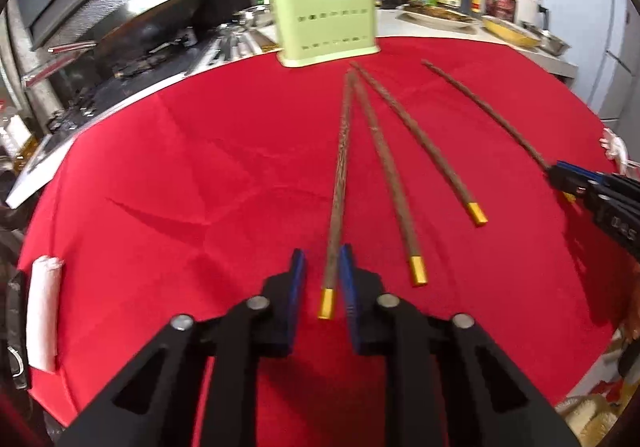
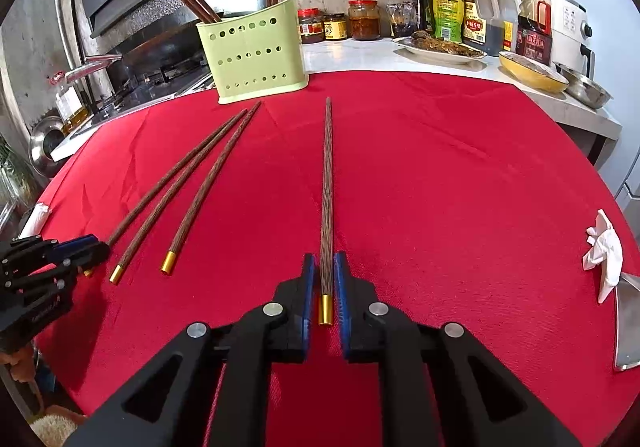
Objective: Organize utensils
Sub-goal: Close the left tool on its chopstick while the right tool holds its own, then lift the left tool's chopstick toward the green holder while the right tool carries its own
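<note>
Several brown chopsticks with gold ends lie on the red tablecloth (image 1: 200, 167). A pale green perforated utensil holder (image 1: 326, 17) stands at the far edge with several chopsticks in it; it also shows in the right wrist view (image 2: 254, 53). My left gripper (image 1: 322, 263) is open, its fingers straddling the leftmost chopstick (image 1: 340, 175) near its gold end. My right gripper (image 2: 325, 267) is shut on the rightmost chopstick (image 2: 327, 187) near its gold end. Two more chopsticks (image 1: 384, 163) lie between the grippers.
A crumpled white tissue (image 2: 604, 251) lies at the right edge of the cloth (image 2: 440, 187), with a metal utensil beside it. A white roll (image 1: 42, 311) sits at the left edge. Bottles, jars and dishes (image 2: 440, 43) stand on the counter behind; a stove is back left.
</note>
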Motion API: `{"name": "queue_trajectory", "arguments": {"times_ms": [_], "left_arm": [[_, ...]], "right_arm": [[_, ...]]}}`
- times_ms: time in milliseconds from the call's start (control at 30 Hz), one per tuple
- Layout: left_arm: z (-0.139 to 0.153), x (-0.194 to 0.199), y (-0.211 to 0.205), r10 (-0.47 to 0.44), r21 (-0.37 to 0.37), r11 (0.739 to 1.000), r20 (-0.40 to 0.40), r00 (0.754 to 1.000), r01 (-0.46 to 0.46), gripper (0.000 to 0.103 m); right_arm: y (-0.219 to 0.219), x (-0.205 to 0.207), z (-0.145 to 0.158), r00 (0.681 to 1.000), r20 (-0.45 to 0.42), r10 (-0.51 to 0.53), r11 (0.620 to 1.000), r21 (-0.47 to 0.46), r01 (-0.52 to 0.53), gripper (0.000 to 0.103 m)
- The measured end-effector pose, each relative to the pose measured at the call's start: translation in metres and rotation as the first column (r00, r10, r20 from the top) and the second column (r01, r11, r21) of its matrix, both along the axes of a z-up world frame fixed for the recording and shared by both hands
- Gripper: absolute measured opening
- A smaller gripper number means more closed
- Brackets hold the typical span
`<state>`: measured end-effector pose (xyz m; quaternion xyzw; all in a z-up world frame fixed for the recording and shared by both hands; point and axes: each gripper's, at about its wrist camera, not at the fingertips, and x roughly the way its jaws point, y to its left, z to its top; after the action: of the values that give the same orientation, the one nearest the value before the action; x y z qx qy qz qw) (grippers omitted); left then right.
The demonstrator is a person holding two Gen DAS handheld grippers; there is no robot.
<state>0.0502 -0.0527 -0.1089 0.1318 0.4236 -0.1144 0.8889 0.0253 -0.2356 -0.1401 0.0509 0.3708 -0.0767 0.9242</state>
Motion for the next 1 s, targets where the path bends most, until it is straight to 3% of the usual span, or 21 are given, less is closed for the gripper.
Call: {"name": "queue_trajectory", "arguments": {"times_ms": [233, 367, 433, 533, 1000], "left_arm": [[0.004, -0.001, 0.002, -0.023, 0.016, 1.000, 0.030, 0.999, 0.023, 0.016], [-0.003, 0.002, 0.009, -0.037, -0.028, 0.999, 0.024, 0.999, 0.038, 0.008], [-0.010, -0.001, 0.009, -0.040, -0.045, 0.998, 0.027, 0.999, 0.042, 0.007], [-0.009, -0.002, 0.013, -0.051, -0.089, 0.995, 0.034, 0.998, 0.053, 0.007], [0.066, -0.016, 0.051, 0.031, -0.235, 0.972, 0.220, 0.975, 0.022, 0.007]], "right_arm": [[0.010, -0.004, -0.003, 1.000, 0.019, -0.006, 0.998, -0.066, 0.007, 0.016], [0.008, -0.008, -0.004, 0.999, 0.034, -0.028, 0.997, -0.066, 0.030, 0.014], [0.007, -0.008, -0.003, 0.999, 0.034, -0.038, 0.997, -0.065, 0.040, 0.008], [0.005, -0.009, 0.000, 0.998, 0.042, -0.047, 0.998, -0.048, 0.049, 0.007], [0.021, -0.023, 0.056, 0.986, 0.169, 0.012, 0.999, -0.053, -0.003, 0.007]]}}
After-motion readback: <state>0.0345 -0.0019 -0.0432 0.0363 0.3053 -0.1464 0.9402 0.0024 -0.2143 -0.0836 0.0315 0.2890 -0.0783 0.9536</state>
